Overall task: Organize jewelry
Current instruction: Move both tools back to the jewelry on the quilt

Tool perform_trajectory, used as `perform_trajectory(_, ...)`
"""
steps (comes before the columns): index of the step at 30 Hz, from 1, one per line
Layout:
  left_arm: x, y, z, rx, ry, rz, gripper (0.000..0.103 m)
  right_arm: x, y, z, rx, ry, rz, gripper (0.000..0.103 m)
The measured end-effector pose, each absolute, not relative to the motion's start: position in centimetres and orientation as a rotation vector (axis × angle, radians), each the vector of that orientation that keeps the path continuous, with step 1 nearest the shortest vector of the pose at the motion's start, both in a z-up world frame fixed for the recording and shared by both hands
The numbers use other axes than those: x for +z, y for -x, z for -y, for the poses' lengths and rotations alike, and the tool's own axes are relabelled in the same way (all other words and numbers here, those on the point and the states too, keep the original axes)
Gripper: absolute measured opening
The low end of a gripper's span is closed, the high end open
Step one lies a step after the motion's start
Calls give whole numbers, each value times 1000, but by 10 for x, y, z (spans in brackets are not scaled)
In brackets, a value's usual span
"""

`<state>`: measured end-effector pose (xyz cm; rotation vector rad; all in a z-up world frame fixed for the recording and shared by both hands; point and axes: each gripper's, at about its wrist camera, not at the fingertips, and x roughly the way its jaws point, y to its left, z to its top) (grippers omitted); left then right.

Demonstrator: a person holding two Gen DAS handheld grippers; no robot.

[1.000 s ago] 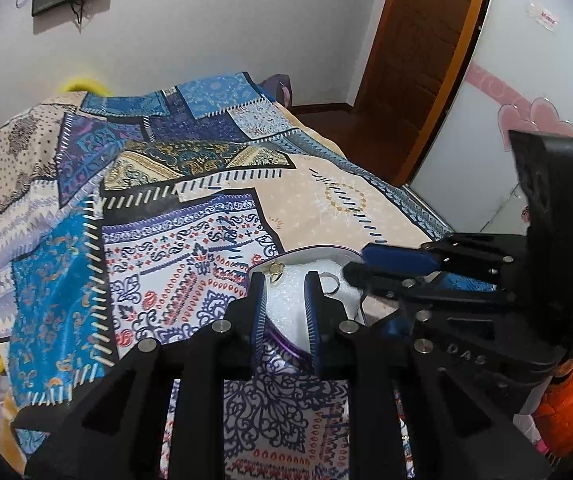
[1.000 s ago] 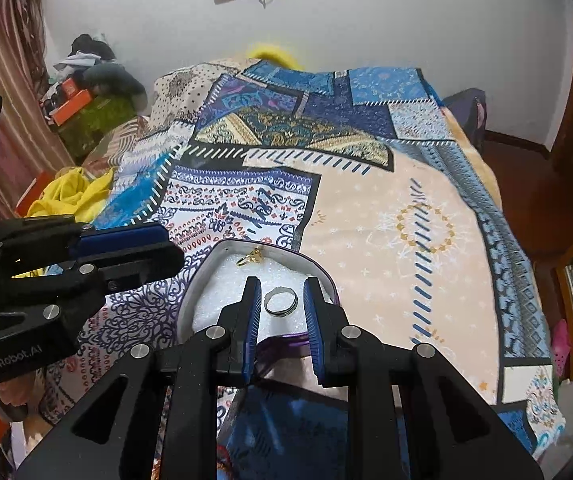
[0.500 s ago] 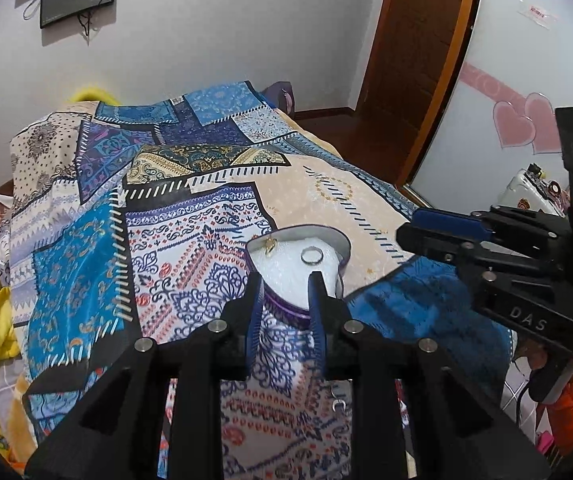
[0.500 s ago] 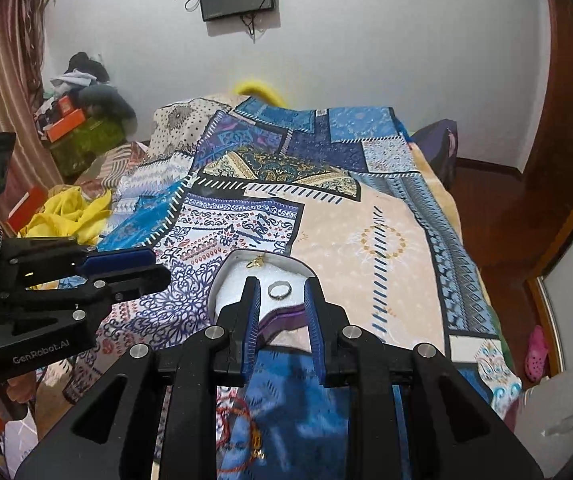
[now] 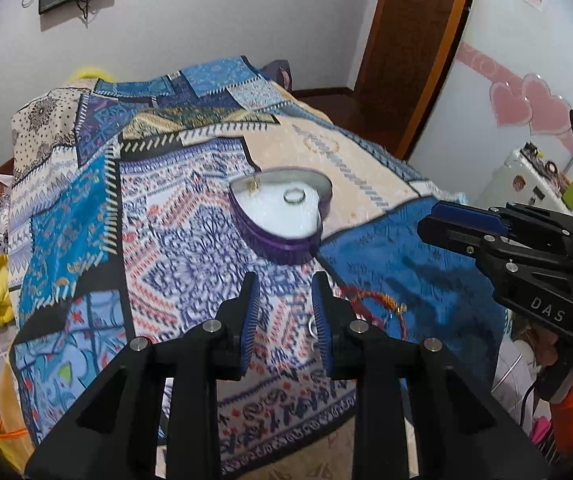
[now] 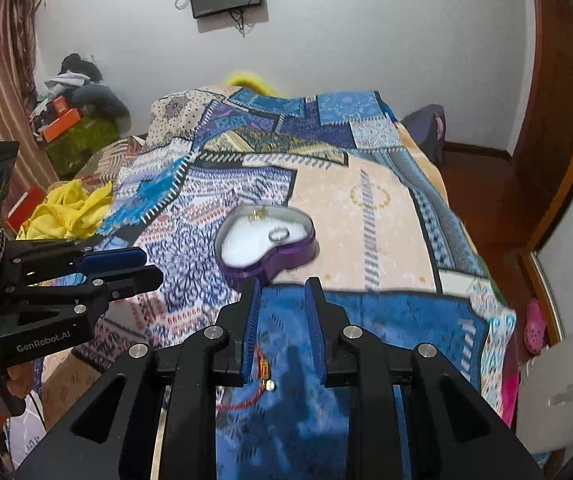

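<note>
A purple heart-shaped box (image 5: 282,240) with a white lining sits on the patterned bedspread; it also shows in the right wrist view (image 6: 270,258). Inside lie a silver ring (image 5: 294,196) (image 6: 278,235) and a small gold piece (image 5: 252,186) (image 6: 258,213). A red cord bracelet (image 5: 370,300) lies on the blue patch near the bed's front edge, with a small ring (image 5: 311,326) beside it. My left gripper (image 5: 285,312) is open and empty, pulled back from the box. My right gripper (image 6: 282,320) is open and empty above the blue patch, over the bracelet (image 6: 262,372).
The bedspread (image 5: 158,208) covers the whole bed. Yellow cloth (image 6: 66,208) and clutter lie on the floor to the left. A wooden door (image 5: 414,48) and a white cupboard with pink hearts (image 5: 526,100) stand to the right. A white surface with small items (image 5: 534,176) is at right.
Both grippers have drawn back and up from the heart box toward the bed's front edge. The ring now lies in the box. The bracelet has come into view.
</note>
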<state>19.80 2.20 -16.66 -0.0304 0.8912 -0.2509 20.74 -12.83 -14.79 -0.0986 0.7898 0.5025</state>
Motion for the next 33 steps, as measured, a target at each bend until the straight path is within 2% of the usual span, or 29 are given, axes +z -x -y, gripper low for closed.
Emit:
perform_trajectory(12,-210,-182,-11,-281,44,-1010,26,-184,-190,142,486,82,-890,21)
perform_trajectory(25,-218,-181,-1,-305,69,-998,26,-186,-180,146,502,47,-907,21)
perform_trajectory(26,-218,-181,0,-303,66,-993,25,-186,-179,146,505,48,-906,21)
perform_trajectory(28,-218,-179,0,-294,60,-986,11,-185,-177,144,509,46,-902,21)
perform_trajectory(33,-217,-174,-5,-286,66,-973,12,-182,-174,139,521,50,-894,21)
